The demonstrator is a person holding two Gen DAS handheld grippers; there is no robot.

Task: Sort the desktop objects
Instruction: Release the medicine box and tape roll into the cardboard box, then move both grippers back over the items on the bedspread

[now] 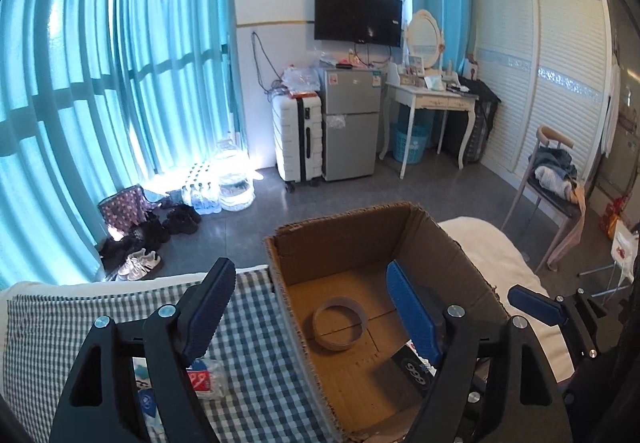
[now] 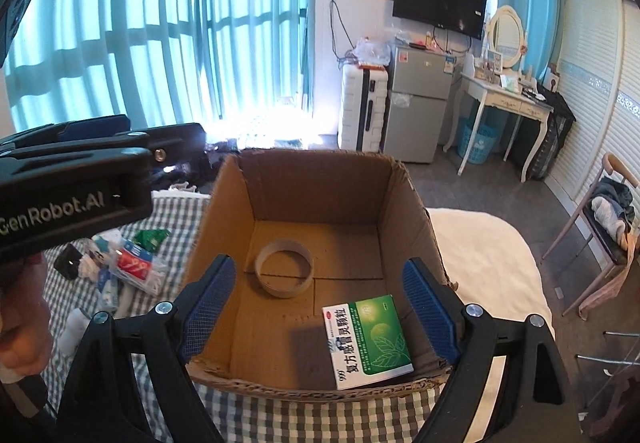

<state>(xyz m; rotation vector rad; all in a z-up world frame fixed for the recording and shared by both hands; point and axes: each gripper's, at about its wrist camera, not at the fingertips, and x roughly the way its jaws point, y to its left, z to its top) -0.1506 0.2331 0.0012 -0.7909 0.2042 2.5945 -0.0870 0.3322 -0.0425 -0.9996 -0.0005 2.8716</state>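
A checked cloth covers the bed. On it sit a cardboard box and, beside it, a heap of small packets.

Teal curtains are hanging along the window wall, light glowing through them. A dark television is sitting on the white wall above a grey mini fridge, with a white suitcase standing just beside it. A white dressing table is carrying an oval mirror. Shoes and water bottles are lying on the floor. Clothes are resting on a chair.
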